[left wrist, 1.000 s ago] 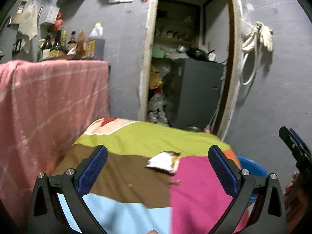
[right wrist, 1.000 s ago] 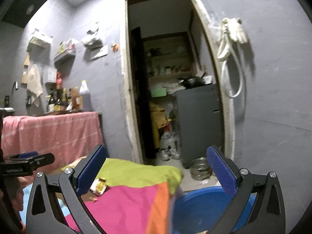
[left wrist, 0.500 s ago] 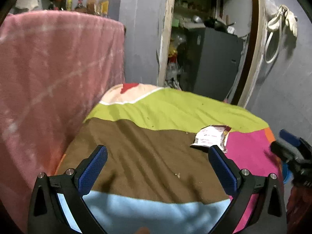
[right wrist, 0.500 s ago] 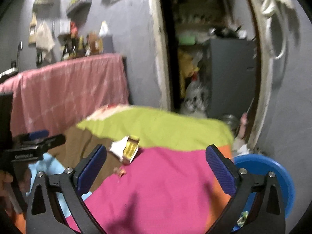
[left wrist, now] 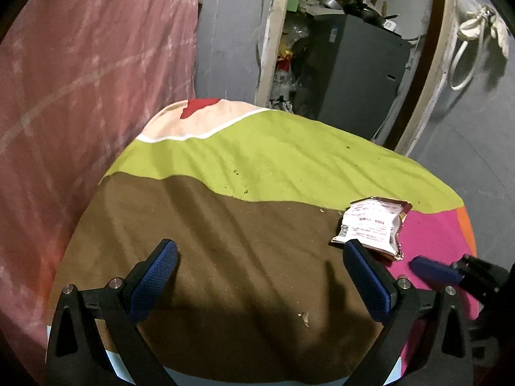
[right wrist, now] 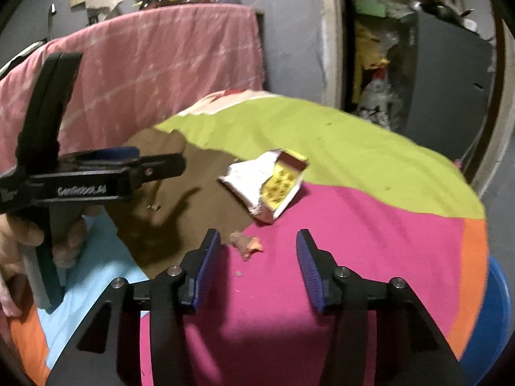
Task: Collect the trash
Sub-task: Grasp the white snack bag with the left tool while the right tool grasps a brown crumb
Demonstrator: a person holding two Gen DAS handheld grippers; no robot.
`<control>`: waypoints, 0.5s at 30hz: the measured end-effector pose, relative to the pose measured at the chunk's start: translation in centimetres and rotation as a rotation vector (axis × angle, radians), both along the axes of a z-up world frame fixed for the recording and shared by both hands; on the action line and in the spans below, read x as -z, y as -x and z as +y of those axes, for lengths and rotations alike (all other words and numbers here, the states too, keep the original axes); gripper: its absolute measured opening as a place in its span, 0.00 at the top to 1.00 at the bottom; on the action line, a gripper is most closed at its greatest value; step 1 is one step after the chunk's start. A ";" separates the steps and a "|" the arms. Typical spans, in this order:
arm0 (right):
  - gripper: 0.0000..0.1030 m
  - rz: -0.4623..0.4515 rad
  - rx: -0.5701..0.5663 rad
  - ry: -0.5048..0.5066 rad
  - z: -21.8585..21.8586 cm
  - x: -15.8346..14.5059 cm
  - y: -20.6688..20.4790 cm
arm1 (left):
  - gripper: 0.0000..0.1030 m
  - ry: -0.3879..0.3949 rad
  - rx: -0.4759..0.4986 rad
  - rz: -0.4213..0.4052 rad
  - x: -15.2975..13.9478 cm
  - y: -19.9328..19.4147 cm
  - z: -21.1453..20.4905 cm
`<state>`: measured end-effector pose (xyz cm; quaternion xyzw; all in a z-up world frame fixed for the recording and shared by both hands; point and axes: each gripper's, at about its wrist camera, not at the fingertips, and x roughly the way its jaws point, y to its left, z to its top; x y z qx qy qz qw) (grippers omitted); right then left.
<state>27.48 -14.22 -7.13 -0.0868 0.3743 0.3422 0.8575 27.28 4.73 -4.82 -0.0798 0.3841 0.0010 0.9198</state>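
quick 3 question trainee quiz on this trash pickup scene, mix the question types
1. True or false: the right gripper is shut on the torn wrapper.
2. The small crumpled scrap lies on which cloth patch? A) green B) pink C) light blue
3. Fill in: beyond the table's right edge sits a ____ tub.

Key: 1 false, both the right and left gripper are open and empty; 2 B; 3 blue.
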 end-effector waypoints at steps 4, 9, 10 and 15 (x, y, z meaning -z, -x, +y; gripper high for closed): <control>0.80 0.000 -0.020 0.029 0.5 0.4 0.0 | 0.03 0.027 0.001 0.006 -0.1 -0.1 0.0; 0.81 -0.006 0.009 0.014 -0.8 0.2 0.4 | 0.03 0.048 0.065 -0.007 -0.7 -0.2 -1.1; 0.81 -0.011 0.022 0.012 -1.3 0.1 0.4 | 0.03 0.043 0.084 -0.010 -0.8 -0.2 -1.5; 0.81 -0.053 0.117 0.020 -4.0 -0.4 0.1 | 0.03 0.007 0.172 -0.012 -0.7 -0.9 -4.3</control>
